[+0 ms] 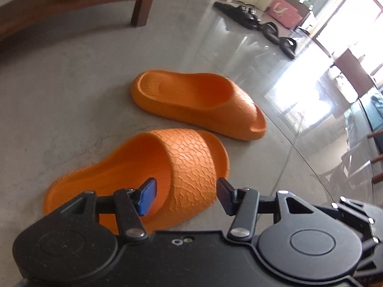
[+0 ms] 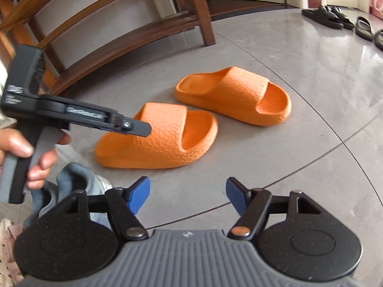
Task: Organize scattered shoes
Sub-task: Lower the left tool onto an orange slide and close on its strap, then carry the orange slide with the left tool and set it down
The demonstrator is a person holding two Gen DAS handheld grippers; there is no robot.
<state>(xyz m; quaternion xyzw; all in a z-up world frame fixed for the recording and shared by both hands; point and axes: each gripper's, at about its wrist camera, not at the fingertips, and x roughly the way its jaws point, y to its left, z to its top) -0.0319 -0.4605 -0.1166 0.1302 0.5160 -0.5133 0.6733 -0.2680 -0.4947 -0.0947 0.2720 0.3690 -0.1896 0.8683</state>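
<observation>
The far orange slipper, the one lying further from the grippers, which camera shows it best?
The right wrist view: the far orange slipper lies whole and sharp there, strap and open toe both plain. The left wrist view shows it whole too, but more end-on from the heel and softer, with window glare beside it.

Grey glossy floor [image 2: 299, 76], wooden bench [image 2: 115, 24], bright window glare [image 1: 335, 38].

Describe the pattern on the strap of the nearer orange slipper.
A raised, cracked, scale-like pattern covers the strap of the nearer orange slipper; the left wrist view shows it best.
</observation>
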